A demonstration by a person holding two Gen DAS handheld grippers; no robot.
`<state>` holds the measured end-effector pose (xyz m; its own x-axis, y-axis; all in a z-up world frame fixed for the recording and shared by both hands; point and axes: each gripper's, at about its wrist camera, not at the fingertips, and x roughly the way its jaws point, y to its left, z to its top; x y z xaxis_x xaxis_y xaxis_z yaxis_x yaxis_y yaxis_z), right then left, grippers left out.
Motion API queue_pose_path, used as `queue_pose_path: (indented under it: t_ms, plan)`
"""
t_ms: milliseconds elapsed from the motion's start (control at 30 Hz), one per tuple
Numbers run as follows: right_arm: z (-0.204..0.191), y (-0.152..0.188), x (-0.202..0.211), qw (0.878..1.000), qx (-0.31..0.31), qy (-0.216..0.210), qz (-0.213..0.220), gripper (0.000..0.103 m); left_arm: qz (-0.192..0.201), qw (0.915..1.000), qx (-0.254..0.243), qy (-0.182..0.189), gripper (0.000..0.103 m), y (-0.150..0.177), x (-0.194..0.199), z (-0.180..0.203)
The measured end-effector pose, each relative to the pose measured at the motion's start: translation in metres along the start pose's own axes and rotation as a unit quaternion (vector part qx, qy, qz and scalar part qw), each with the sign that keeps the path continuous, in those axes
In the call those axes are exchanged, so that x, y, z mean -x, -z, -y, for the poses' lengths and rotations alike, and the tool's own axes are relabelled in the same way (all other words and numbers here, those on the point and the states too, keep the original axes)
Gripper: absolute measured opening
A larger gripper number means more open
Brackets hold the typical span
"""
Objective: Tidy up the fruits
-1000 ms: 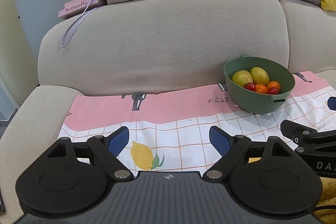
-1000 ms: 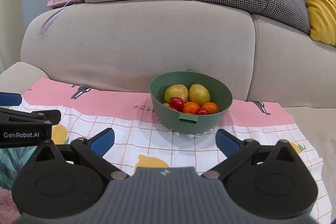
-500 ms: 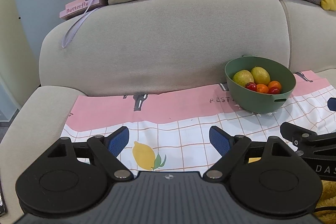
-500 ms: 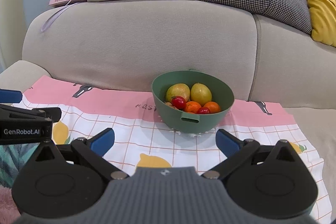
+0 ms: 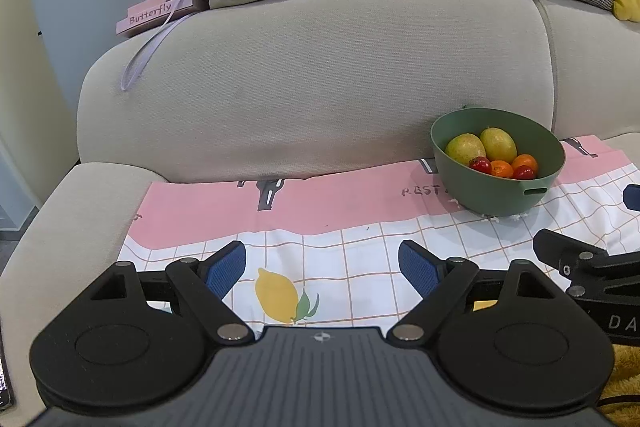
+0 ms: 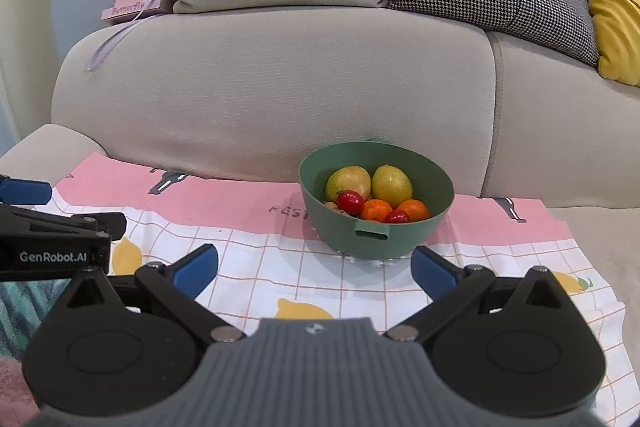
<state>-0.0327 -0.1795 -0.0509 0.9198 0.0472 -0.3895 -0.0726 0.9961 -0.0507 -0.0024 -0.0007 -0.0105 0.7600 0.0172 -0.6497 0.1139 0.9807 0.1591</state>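
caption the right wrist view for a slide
Open right tool faces a green bowl of fruit on a sofa cloth.

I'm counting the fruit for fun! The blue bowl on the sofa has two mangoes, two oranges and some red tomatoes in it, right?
Almost. The bowl is green, not blue, as the right wrist view shows. It does hold two mangoes, two oranges and small red tomatoes.

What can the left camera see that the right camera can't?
Only the left wrist view shows the whole printed lemon between the left gripper's open jaws. Only the right wrist view shows the "GenRobot.AI" label and a brown bit by the red fruit. Both show the green bowl of fruit, the cloth, sofa and pink "Butterfly" box.
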Motion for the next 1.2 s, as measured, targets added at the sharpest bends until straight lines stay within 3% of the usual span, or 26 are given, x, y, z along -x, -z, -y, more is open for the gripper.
queue_pose_path:
  t_ms: [900,1200]
  plan:
    - [-0.002,0.003,-0.004,1.0,-0.004,-0.011,-0.009,0.099,-0.002,1.0,-0.002,0.001,0.101,0.003,0.0,-0.002]
    - [0.001,0.007,-0.014,0.999,-0.012,-0.008,-0.04,0.099,-0.001,1.0,-0.005,0.005,0.101,0.002,0.001,0.001]
